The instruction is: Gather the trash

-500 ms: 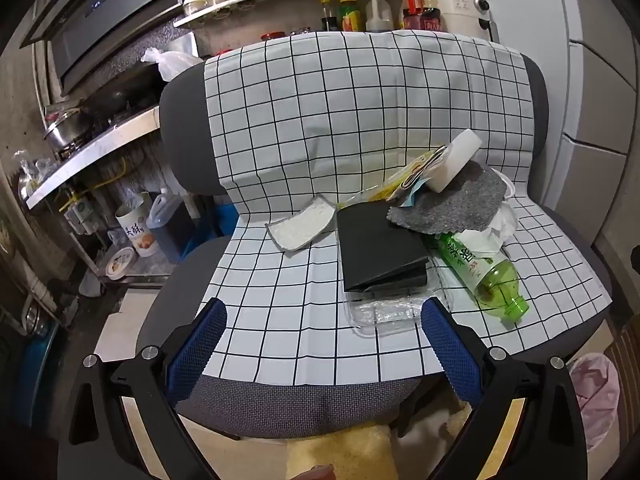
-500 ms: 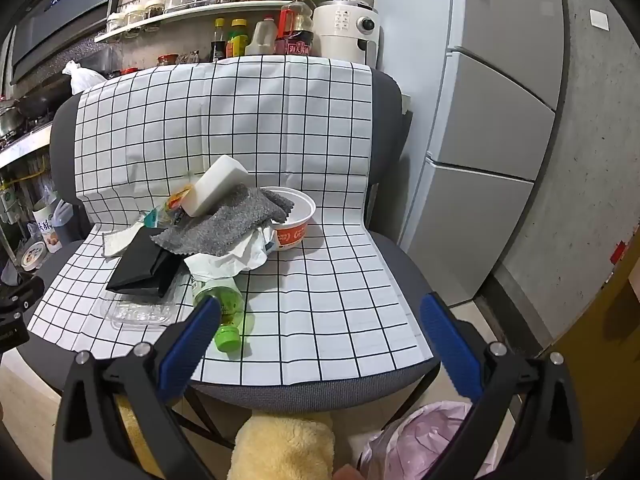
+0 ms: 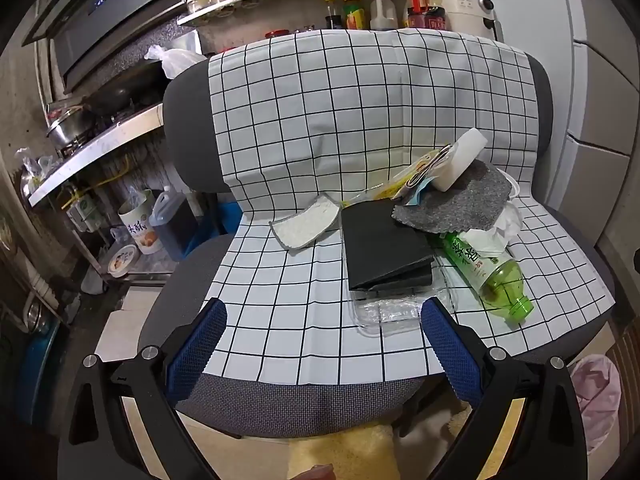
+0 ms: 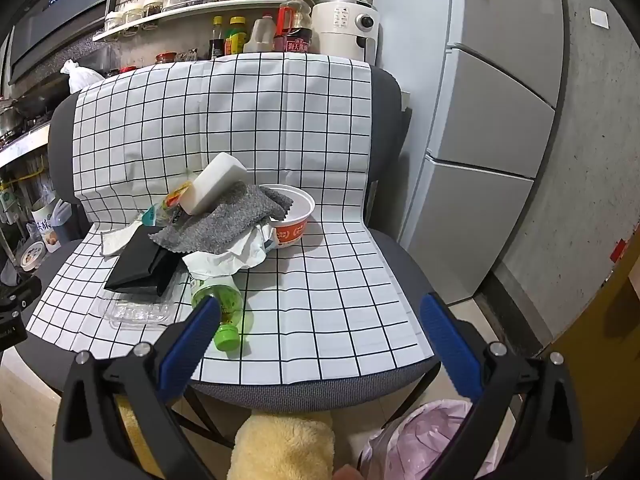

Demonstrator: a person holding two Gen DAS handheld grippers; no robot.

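A pile of trash lies on a chair seat covered by a white checked cloth (image 3: 304,320). It holds a green plastic bottle (image 3: 492,276) (image 4: 224,304), a black wallet-like folder (image 3: 384,248) (image 4: 140,264), a clear plastic tray (image 3: 396,312) (image 4: 136,310), a grey cloth (image 3: 452,204) (image 4: 228,220), a white sponge block (image 3: 460,160) (image 4: 216,184), crumpled tissue (image 4: 232,252) and a red and white paper bowl (image 4: 290,216). My left gripper (image 3: 324,320) hovers open before the seat's front edge, empty. My right gripper (image 4: 320,316) is open too, its left finger just in front of the bottle.
A bin lined with a pink bag (image 4: 416,440) (image 3: 596,392) stands on the floor at the lower right. A yellow fluffy thing (image 4: 284,448) lies below the seat. A fridge (image 4: 492,120) stands right of the chair, kitchen shelves and a counter (image 3: 92,148) to the left and behind.
Both views have shifted only slightly; the chair and trash sit much as before. Both grippers stay wide open.
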